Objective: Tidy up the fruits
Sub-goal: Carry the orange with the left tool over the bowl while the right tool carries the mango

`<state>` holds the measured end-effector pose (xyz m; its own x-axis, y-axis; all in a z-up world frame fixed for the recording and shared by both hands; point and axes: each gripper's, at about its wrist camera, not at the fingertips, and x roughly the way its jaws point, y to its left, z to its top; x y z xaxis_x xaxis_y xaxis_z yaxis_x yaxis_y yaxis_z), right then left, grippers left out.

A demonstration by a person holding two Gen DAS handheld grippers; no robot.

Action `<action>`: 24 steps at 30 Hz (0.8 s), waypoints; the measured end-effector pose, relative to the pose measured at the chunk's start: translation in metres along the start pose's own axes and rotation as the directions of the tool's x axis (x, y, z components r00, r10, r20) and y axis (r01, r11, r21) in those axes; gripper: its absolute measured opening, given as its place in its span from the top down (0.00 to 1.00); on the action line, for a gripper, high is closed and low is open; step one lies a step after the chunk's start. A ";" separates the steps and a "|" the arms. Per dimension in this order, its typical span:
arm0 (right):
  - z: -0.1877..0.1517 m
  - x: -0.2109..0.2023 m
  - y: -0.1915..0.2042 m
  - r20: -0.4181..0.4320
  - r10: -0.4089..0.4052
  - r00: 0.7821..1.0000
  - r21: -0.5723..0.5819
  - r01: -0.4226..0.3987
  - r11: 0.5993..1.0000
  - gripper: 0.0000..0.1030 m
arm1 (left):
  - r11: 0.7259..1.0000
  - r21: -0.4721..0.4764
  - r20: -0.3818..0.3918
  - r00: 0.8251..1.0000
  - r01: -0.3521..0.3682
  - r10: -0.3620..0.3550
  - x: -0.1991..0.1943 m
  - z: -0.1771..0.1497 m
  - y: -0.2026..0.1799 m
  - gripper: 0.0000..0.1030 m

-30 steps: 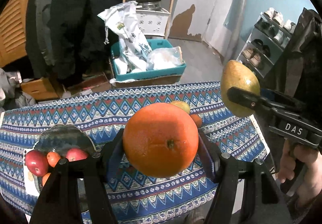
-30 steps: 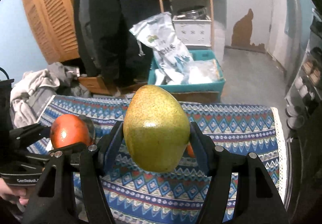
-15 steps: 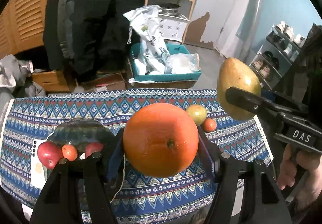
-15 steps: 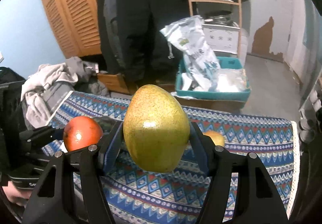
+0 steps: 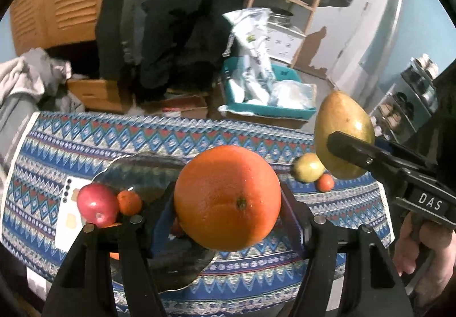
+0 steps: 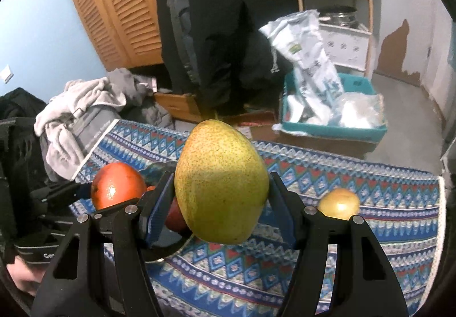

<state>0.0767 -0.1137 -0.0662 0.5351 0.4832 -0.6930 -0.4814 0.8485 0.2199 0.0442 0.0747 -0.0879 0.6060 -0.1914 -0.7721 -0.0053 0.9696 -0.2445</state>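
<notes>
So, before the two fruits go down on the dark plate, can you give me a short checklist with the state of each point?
1. Left tool grips the orange on both sides: ok.
2. Right tool grips the pear on both sides: ok.
3. Plate is in view below the orange: ok.
4. Free room on the plate: cannot tell; a red apple and a small orange fruit sit at its left side, and the tool hides the rest.
5. The two tools are apart from each other: ok.
6. Fruits left on the tablecloth: not ok, a yellow fruit and a small one wait there.
</notes>
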 end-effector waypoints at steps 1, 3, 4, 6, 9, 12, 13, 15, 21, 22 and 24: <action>0.000 0.005 0.003 -0.006 0.008 1.000 0.000 -0.008 1.000 0.36 | 1.000 -0.010 -0.005 1.000 -0.007 0.007 0.002 -0.001 0.005 0.33; 0.002 0.016 0.009 -0.020 0.016 1.000 -0.004 -0.016 1.000 0.36 | 0.999 -0.028 -0.016 1.000 -0.018 0.018 0.006 -0.003 0.016 0.33; 0.002 0.021 0.012 -0.025 0.019 0.999 -0.008 -0.019 1.000 0.36 | 0.999 -0.036 -0.023 0.999 -0.025 0.024 0.009 -0.004 0.020 0.33; 0.002 0.033 0.019 -0.041 0.029 0.999 -0.018 -0.030 0.999 0.36 | 0.998 -0.050 -0.038 0.999 -0.037 0.035 0.014 -0.007 0.030 0.33; 0.001 0.049 0.028 -0.062 0.041 0.997 -0.028 -0.042 0.999 0.36 | 0.997 -0.059 -0.064 0.997 -0.053 0.049 0.022 -0.013 0.043 0.33; 0.000 0.066 0.036 -0.085 0.051 0.995 -0.035 -0.054 0.998 0.36 | 0.995 -0.073 -0.092 0.994 -0.072 0.065 0.031 -0.020 0.055 0.33; -0.001 0.070 0.038 -0.092 0.053 0.994 -0.037 -0.056 0.998 0.36 | 0.994 -0.079 -0.102 0.992 -0.076 0.068 0.033 -0.022 0.059 0.33; -0.002 0.080 0.042 -0.105 0.057 0.993 -0.040 -0.062 0.997 0.36 | 0.994 -0.082 -0.114 0.991 -0.078 0.068 0.036 -0.026 0.064 0.33; -0.007 0.105 0.052 -0.148 0.069 0.987 -0.048 -0.077 0.996 0.36 | 0.992 -0.081 -0.151 0.985 -0.093 0.080 0.049 -0.039 0.075 0.33; -0.008 0.109 0.053 -0.155 0.071 0.985 -0.048 -0.079 0.996 0.36 | 0.992 -0.083 -0.160 0.984 -0.092 0.078 0.052 -0.042 0.078 0.33; -0.009 0.116 0.056 -0.167 0.076 0.983 -0.044 -0.084 0.995 0.36 | 0.992 -0.089 -0.170 0.982 -0.094 0.077 0.055 -0.046 0.080 0.33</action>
<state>0.1055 -0.0120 -0.1404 0.3737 0.5035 -0.7790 -0.5548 0.7944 0.2473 0.0407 0.1349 -0.1767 0.4599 -0.1387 -0.8771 -0.1327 0.9659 -0.2224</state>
